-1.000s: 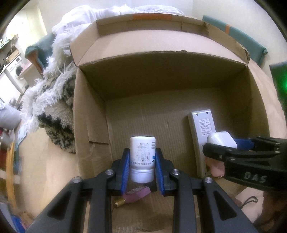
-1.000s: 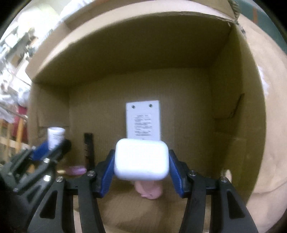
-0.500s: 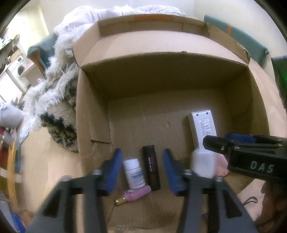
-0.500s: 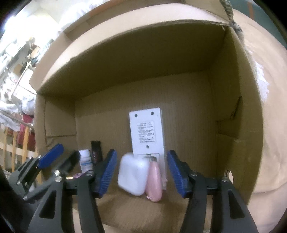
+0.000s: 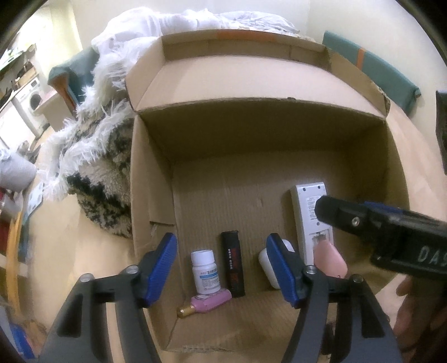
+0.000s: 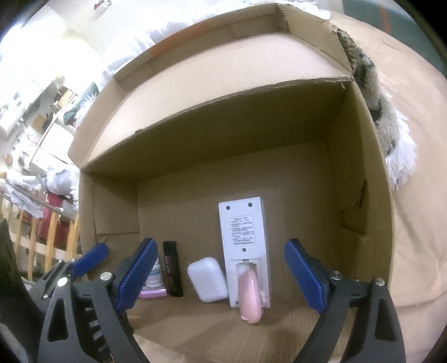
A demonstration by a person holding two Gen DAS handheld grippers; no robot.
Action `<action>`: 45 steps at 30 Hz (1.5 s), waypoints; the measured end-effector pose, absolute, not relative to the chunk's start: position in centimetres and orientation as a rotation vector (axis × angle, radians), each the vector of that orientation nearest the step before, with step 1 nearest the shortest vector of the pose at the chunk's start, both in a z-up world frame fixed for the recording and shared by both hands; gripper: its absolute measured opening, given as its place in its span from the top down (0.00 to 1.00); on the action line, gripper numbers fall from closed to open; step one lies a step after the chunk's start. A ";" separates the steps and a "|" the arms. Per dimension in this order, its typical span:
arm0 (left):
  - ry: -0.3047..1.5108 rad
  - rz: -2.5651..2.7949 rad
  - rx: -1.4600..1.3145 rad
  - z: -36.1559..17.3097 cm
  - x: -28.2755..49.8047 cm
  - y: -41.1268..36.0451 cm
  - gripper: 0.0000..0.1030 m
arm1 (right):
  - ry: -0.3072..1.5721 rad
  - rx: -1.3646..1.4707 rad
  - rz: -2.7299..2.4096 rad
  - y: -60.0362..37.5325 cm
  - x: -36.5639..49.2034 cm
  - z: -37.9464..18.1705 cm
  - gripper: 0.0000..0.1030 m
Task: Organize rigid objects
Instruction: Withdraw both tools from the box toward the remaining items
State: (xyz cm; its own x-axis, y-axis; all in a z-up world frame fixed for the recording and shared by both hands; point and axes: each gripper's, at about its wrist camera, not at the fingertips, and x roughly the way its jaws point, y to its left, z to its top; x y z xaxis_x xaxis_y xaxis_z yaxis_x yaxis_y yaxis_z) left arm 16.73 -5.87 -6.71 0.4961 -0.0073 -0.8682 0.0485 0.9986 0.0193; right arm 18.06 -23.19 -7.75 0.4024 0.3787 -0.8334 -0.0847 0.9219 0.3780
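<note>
An open cardboard box (image 5: 151, 181) (image 6: 360, 173) holds a row of objects on its floor. In the left wrist view they are a white pill bottle (image 5: 205, 270), a pink bottle (image 5: 208, 302), a black lighter (image 5: 233, 262), a white case (image 5: 266, 264), a pink oval object (image 5: 331, 258) and a white remote (image 5: 311, 215). The right wrist view shows the white case (image 6: 207, 278), the remote (image 6: 243, 237), the pink oval object (image 6: 250, 296) and the lighter (image 6: 172, 268). My left gripper (image 5: 222, 269) is open and empty above the pill bottle. My right gripper (image 6: 220, 276) is open and empty above the case.
A shaggy white and black rug (image 5: 92, 150) lies left of the box on a tan surface (image 5: 83, 245). White bedding (image 5: 173, 19) is piled behind. A teal cushion (image 5: 374, 67) sits at the back right. Furniture and a wooden rail (image 6: 42, 237) stand far left.
Both grippers opened and drew back from the box. The pill bottle left my left gripper and the white case left my right gripper; both now rest on the box floor.
</note>
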 end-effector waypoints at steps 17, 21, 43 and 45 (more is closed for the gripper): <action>0.973 -0.011 -0.004 -3.3 14.2 -4.2 0.38 | 1.061 0.384 0.279 -24.8 15.5 -4.7 0.05; 0.965 0.005 -0.015 -3.0 12.4 -3.8 0.34 | 1.037 0.373 0.276 -24.8 14.3 -3.7 0.05; 1.070 0.063 -0.097 -5.4 5.6 -1.0 0.33 | 1.028 0.386 0.238 -27.2 4.7 -4.8 0.02; 1.092 0.066 -0.110 -6.1 5.4 -0.8 0.33 | 1.061 0.383 0.224 -27.4 4.2 -5.5 0.02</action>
